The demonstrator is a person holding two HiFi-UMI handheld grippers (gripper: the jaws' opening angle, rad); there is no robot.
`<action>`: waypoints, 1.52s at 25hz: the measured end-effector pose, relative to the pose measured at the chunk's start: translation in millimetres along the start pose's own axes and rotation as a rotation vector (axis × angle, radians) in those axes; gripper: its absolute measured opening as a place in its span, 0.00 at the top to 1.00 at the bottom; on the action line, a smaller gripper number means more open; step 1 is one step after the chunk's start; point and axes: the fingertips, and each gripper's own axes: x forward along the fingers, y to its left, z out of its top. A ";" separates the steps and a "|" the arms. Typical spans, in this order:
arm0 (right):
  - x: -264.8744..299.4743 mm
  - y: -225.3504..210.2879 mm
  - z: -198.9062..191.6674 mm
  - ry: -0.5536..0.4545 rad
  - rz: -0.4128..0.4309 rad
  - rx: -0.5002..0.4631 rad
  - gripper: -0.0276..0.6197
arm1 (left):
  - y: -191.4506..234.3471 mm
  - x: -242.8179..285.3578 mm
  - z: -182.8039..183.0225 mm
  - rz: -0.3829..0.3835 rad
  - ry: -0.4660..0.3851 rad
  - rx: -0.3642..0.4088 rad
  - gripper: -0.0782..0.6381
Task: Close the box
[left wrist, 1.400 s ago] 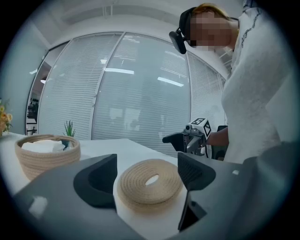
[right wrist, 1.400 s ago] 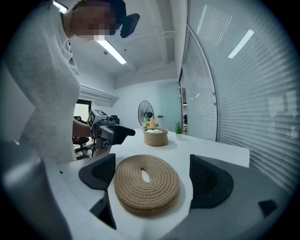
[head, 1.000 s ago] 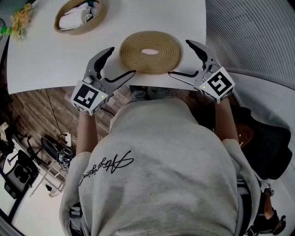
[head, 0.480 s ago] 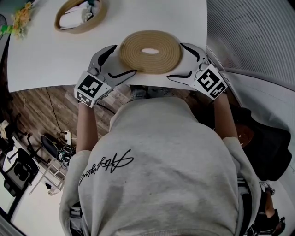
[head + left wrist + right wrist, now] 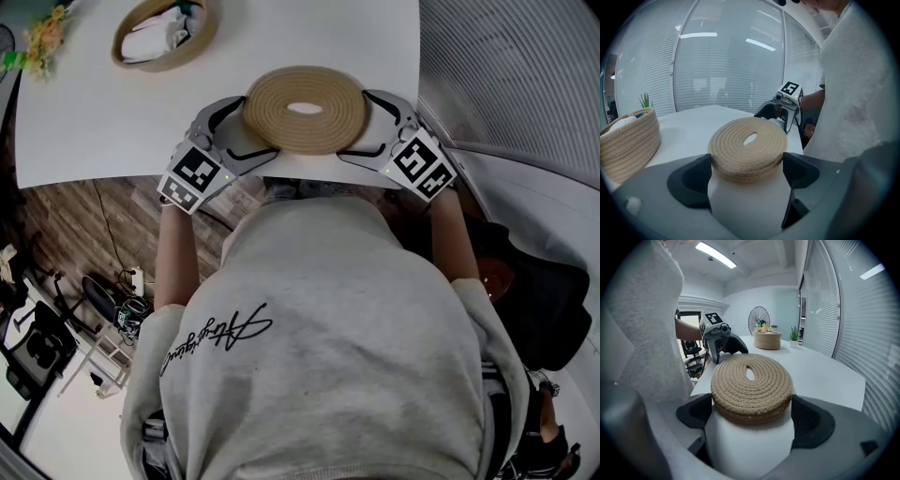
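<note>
A round woven rope lid (image 5: 305, 108) with a slot in its middle lies flat on the white table (image 5: 94, 122), close to the front edge. My left gripper (image 5: 251, 131) stands open around the lid's left rim, one jaw on the far side and one on the near side. In the left gripper view the lid (image 5: 749, 147) fills the gap of my left gripper (image 5: 747, 173). My right gripper (image 5: 359, 125) is open around the right rim in the same way, with the lid (image 5: 751, 383) between its jaws. The open rope basket (image 5: 202, 37) sits at the far left.
The basket (image 5: 626, 140) holds white items, and a small plant (image 5: 42, 37) stands at the table's far left corner. Each gripper sees the other across the lid: right gripper (image 5: 780, 110), left gripper (image 5: 723, 344). The person's torso presses near the table's front edge.
Both grippers have moved inward and forward from beside the lid until their jaws flank its rim. The lid has not moved.
</note>
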 end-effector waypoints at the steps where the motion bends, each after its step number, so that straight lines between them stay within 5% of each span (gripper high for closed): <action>1: 0.9 -1.4 -0.4 0.005 -0.011 0.002 0.14 | 0.8 0.7 0.0 0.001 0.003 -0.005 0.25; 20: 0.0 -5.6 -0.3 -0.003 -0.055 -0.009 0.14 | 0.1 5.4 1.9 0.075 0.029 -0.031 0.24; 38: -33.0 -26.1 24.8 -0.088 0.004 -0.126 0.14 | -10.3 -11.6 54.2 0.243 -0.058 -0.015 0.24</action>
